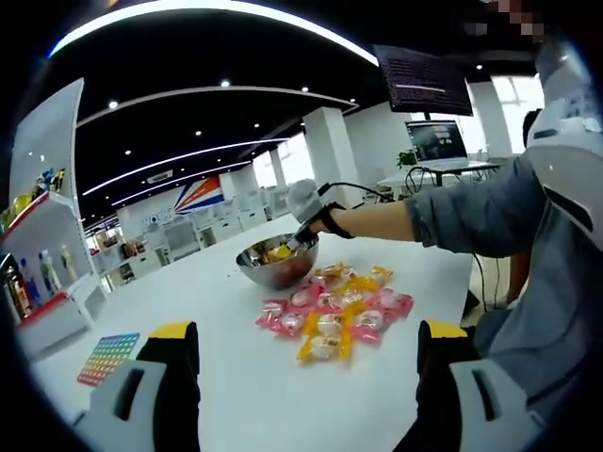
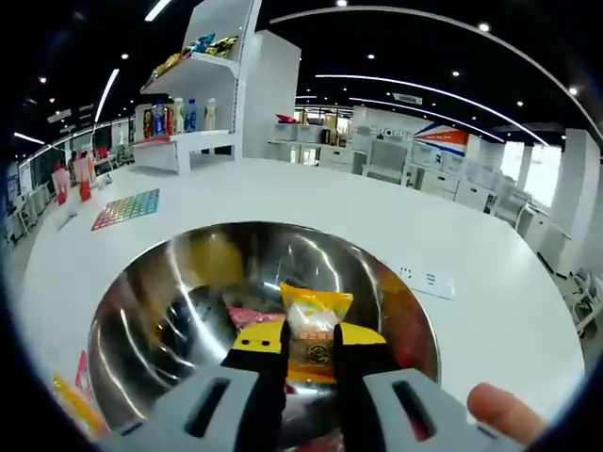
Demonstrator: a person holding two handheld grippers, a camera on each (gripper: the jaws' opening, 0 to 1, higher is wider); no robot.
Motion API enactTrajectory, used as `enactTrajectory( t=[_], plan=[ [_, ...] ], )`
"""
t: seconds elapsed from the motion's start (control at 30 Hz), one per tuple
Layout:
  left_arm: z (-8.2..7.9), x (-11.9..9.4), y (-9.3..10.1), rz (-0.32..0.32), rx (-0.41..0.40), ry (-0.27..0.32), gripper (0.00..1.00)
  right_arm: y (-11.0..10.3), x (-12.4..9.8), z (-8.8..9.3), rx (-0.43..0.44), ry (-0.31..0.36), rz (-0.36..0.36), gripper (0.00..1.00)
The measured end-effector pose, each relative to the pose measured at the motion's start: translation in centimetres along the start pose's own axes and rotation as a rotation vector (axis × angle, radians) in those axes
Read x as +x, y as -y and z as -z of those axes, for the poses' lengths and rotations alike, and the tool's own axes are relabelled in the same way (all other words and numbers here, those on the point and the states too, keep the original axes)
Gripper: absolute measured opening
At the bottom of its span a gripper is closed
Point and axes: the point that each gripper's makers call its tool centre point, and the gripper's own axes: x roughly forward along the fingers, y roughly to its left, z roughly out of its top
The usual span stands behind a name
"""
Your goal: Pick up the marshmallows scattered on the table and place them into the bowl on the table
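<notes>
Marshmallows [image 1: 334, 315] lie heaped on the white table [image 1: 236, 395] beside the steel bowl [image 2: 170, 311]; your right gripper [image 2: 309, 348], over the bowl, clamps a yellow packet [image 2: 316, 325], while your left gripper [image 1: 306, 344] stands spread apart.

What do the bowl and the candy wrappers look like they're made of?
Bowl: likely polished metal, probably stainless steel; its inside mirrors lights and colours. Marshmallow wrappers: thin glossy plastic film, pink and yellow, with crimped ends. The yellow packet between the right hand-held gripper jaws looks the same.
</notes>
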Motion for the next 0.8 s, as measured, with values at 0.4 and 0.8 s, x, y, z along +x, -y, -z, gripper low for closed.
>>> enactTrajectory(
  t=[0.4,0.8],
  plan=[
    [0.4,0.1,0.5,0.011,-0.011,-0.004,0.96,-0.6,-2.9,0.1,-0.019,0.011,-0.017,0.25],
    [0.3,-0.3,0.7,0.001,-0.003,0.0,0.96,-0.1,-3.6,-1.2,-0.045,0.084,-0.007,0.38]
  ],
)
